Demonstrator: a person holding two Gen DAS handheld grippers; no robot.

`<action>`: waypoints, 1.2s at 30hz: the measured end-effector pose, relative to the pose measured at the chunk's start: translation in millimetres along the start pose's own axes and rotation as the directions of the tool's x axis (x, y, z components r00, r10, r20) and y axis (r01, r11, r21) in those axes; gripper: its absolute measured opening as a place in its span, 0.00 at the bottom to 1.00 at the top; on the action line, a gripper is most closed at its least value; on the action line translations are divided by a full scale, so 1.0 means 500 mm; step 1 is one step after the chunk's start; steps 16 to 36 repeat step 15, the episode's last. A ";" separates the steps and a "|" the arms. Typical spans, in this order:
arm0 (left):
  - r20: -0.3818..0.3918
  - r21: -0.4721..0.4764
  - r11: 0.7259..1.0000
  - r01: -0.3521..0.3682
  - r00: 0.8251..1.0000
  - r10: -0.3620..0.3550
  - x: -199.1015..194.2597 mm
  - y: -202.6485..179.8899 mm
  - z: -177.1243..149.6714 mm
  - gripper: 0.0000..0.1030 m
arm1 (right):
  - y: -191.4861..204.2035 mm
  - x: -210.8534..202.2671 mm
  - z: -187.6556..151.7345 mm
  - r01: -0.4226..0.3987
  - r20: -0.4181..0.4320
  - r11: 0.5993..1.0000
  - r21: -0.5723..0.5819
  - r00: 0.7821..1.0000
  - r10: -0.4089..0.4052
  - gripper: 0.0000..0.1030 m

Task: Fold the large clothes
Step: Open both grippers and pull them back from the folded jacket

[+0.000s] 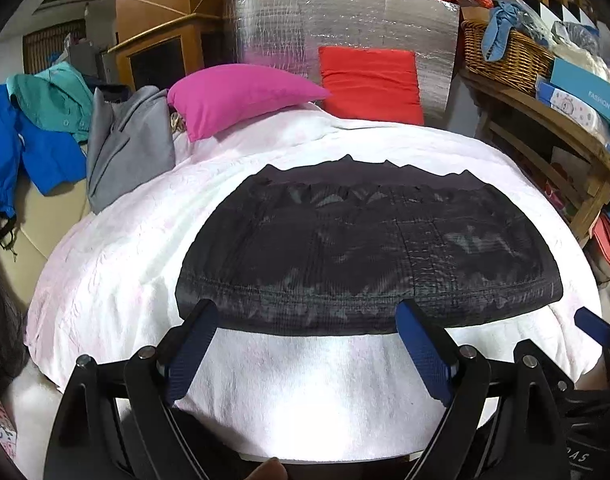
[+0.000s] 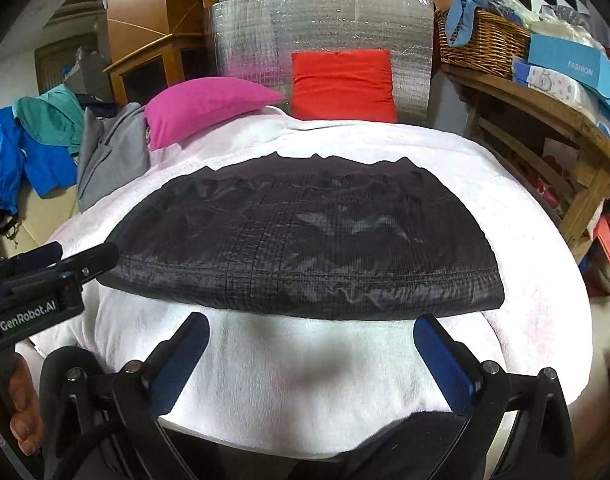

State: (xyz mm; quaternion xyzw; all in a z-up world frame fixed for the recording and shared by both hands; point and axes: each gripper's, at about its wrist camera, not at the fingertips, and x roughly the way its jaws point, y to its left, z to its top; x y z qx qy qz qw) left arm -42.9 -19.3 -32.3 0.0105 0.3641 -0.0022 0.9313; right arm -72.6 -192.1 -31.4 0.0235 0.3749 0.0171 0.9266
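A black sheer garment (image 1: pixel 365 248) lies folded into a flat wide band on a white blanket (image 1: pixel 305 380) covering the bed. Its near folded edge runs straight across, just beyond my fingertips. My left gripper (image 1: pixel 309 312) hovers over that near edge, open, with nothing between its blue pads. In the right wrist view the same garment (image 2: pixel 305 240) lies ahead of my right gripper (image 2: pixel 312 322), which is open wide and empty, its tips just short of the fold. The left gripper's body (image 2: pixel 53 264) shows at that view's left side, beside the garment's left end.
A pink pillow (image 1: pixel 241 96) and a red cushion (image 1: pixel 369 84) sit at the bed's head against a silver foil panel (image 1: pixel 345 24). Grey (image 1: pixel 125 144), blue and teal clothes hang at left. A wooden shelf (image 1: pixel 553 120) with a wicker basket (image 1: pixel 505 56) and boxes stands at right.
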 end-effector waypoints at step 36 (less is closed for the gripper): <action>0.019 -0.007 0.999 0.051 0.999 -0.051 0.012 -0.009 0.029 0.88 | -0.015 0.035 0.023 0.004 -0.011 1.000 0.011 1.000 -0.004 1.00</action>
